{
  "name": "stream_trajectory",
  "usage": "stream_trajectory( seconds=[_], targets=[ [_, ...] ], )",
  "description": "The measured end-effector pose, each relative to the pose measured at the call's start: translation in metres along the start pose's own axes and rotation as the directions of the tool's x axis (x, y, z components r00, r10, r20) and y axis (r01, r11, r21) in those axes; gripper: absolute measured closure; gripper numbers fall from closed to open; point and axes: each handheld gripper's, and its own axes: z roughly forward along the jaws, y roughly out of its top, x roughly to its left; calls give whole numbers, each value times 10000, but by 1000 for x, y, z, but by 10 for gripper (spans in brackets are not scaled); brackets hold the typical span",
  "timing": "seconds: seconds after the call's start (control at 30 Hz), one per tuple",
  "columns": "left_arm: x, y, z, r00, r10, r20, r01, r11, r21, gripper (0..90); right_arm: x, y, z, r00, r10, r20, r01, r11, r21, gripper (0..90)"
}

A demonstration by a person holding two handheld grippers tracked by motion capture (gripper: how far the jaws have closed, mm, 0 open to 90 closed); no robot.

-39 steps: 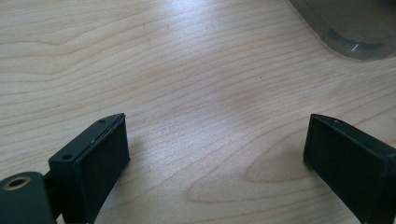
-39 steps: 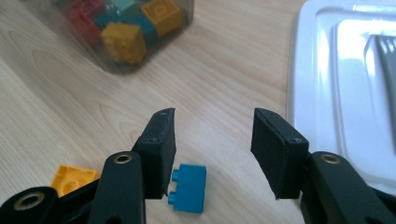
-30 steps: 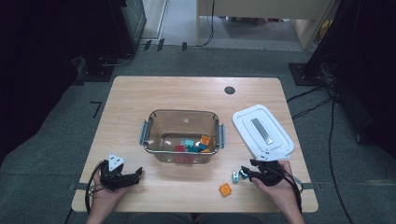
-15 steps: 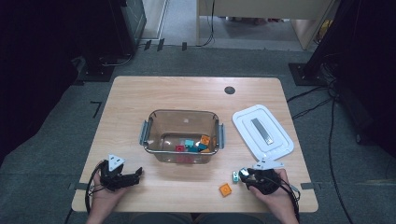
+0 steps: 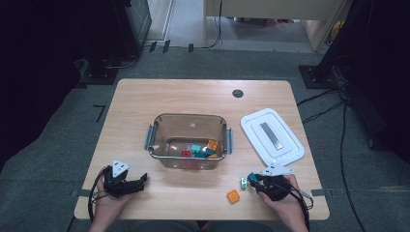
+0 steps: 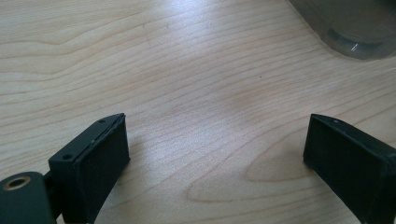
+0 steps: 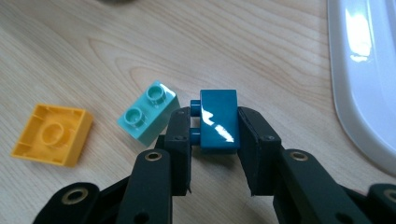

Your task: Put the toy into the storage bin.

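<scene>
In the right gripper view my right gripper [image 7: 215, 123] is shut on a dark blue brick [image 7: 217, 122] lying on its side on the wood, studs facing the left pad; its jaws have just been closing onto it. A mint two-stud brick [image 7: 147, 112] lies right beside it and an orange brick [image 7: 51, 134] lies upside down farther left. In the high view my right gripper [image 5: 255, 179] is at the front right, by the mint brick [image 5: 244, 182] and orange brick [image 5: 233, 196]. My left gripper [image 5: 140, 181] rests open at the front left, its jaws [image 6: 215, 149] wide over bare wood.
A clear plastic container [image 5: 189, 116] with several coloured bricks inside stands mid-table. Its white lid [image 5: 271, 136] lies to the right, close behind my right hand. A dark round hole [image 5: 237, 93] marks the far side of the table.
The right gripper's jaws have closed in on the dark blue brick, and the hand has shifted slightly. The left gripper has stayed put.
</scene>
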Motion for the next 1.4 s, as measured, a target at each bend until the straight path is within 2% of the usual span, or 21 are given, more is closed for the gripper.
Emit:
stream_trajectory(
  seconds=[0.2,0.5,0.97,1.4],
  targets=[
    [0,0,0,10000,-7,-3,7,10000,0,66,-4,10,-7,9994,286,-217,-291,9994,-201,677],
    [0,0,0,10000,-21,-10,21,10000,-11,66,-7,31,-17,9988,289,-399,-305,9987,-404,678],
    [0,0,0,10000,-23,-31,23,10000,-1,69,-9,68,-30,9988,142,-471,-183,9959,-891,677],
    [-1,-1,-1,10000,-36,-37,36,10000,-13,69,-7,99,-39,9983,-70,-587,14,9955,-950,677]
  ],
)
